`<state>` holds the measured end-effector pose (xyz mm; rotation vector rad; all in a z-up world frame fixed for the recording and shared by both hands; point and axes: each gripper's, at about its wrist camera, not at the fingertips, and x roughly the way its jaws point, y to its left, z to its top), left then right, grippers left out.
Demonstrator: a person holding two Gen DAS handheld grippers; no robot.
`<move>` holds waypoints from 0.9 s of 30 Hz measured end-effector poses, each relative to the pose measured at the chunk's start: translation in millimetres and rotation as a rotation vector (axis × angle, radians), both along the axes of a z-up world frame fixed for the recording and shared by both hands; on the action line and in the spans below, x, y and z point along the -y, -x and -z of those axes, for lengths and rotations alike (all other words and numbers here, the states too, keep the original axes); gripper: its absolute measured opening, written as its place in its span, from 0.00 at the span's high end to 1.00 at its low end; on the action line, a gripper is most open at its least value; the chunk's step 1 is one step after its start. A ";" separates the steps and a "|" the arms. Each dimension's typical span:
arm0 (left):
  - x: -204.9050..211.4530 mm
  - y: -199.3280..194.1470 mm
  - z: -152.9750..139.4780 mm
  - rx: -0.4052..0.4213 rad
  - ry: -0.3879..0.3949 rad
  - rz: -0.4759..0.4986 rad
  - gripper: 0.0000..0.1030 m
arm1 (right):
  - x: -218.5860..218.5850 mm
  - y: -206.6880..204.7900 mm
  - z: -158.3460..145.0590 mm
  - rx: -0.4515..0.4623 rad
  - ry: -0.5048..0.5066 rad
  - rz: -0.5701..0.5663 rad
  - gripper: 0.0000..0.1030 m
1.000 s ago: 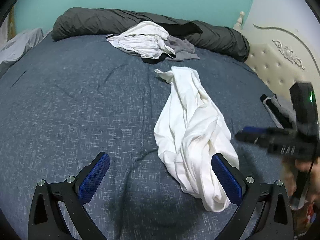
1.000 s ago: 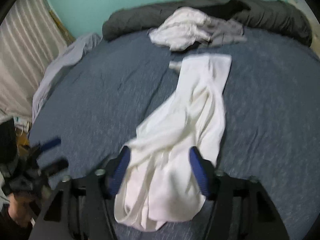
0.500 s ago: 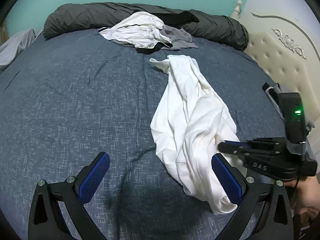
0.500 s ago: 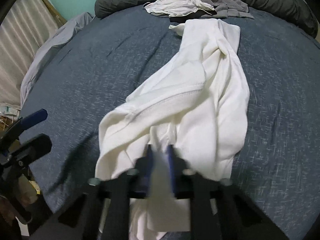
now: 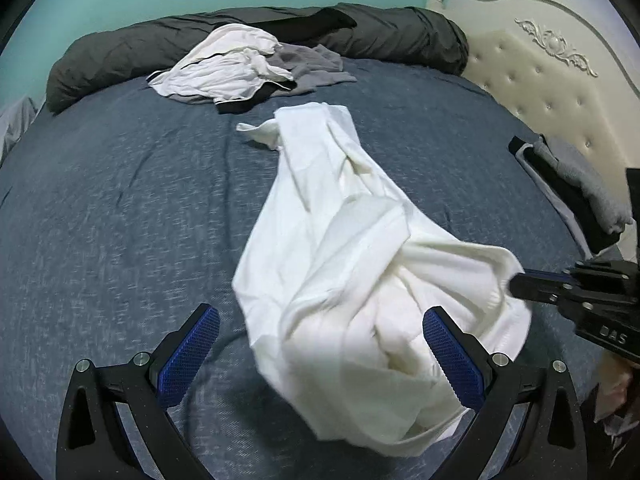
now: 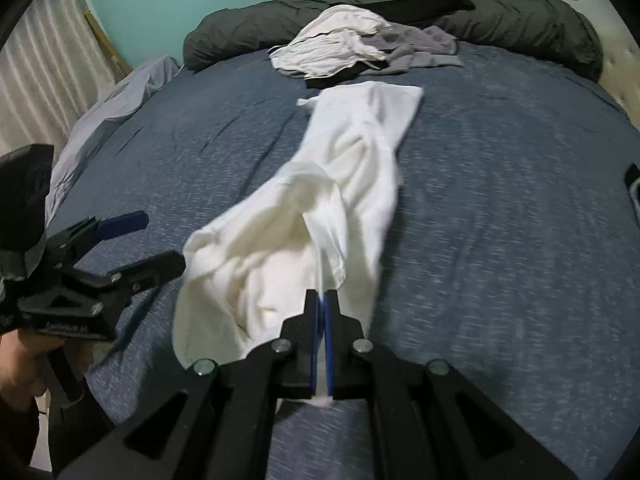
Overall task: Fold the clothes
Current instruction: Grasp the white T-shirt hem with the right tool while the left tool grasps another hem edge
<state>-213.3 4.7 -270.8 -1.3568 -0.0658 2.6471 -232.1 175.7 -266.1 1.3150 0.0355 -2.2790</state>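
1. We are taking hold of the white garment (image 5: 352, 248) that is lying bunched lengthwise down the middle of the blue bed (image 5: 120, 200), its far end reaching toward the pile at the back.
2. Our right gripper (image 6: 322, 300) is pinching a near edge of that garment, jaws pressed together on a thin fold of cloth, which is lifting off the bed there.
3. Our left gripper (image 5: 320, 344) is hanging wide open over the garment's near bulk, gripping nothing (the cloth is lying between its blue pads without being squeezed).
4. By our reckoning, this is the opening step: getting two holds so the piece can be spread flat before any fold.
5. The next move is probably calling for the left gripper to find a matching edge or corner, well apart from the right one's hold, and close on it; a grab into the middle of the bunch would likely just drag the lump.
6. Counting: we are seeing one white garment in hand, one mixed pile of white, grey and black clothes (image 5: 248, 68) at the back, one dark rolled duvet (image 5: 380, 36) behind it, one small dark and grey stack (image 5: 576, 184) by the headboard, and two grippers.
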 end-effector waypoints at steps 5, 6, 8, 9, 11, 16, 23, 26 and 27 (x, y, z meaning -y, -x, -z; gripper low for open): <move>-5.0 10.1 10.5 0.025 0.051 -0.002 0.00 | -21.0 -3.9 -0.4 0.003 -0.006 0.021 0.98; -4.3 10.6 12.6 0.028 0.057 -0.001 0.00 | -23.4 -4.2 0.3 0.005 -0.010 0.022 0.98; -1.3 10.7 16.5 0.036 0.069 -0.002 0.00 | -29.6 -4.5 3.2 0.013 -0.021 0.027 0.98; 1.1 9.9 18.0 0.037 0.067 -0.004 0.00 | -33.0 -4.6 5.6 0.021 -0.025 0.031 0.98; 2.5 9.1 19.6 0.039 0.069 -0.001 0.01 | -37.9 -4.5 11.7 0.042 -0.028 0.040 0.98; 0.0 9.4 22.7 0.046 0.090 0.025 0.09 | -42.9 -4.3 23.2 0.075 -0.018 0.050 0.98; -15.3 15.7 32.5 0.052 0.119 0.066 0.34 | -37.7 -6.2 23.3 0.073 -0.008 0.036 0.98; -22.9 16.0 34.0 0.043 0.128 0.081 0.34 | -37.5 -4.8 22.1 0.074 -0.004 0.034 0.98; -24.9 17.1 35.1 0.044 0.132 0.084 0.34 | -37.6 -4.0 22.3 0.075 -0.002 0.034 0.98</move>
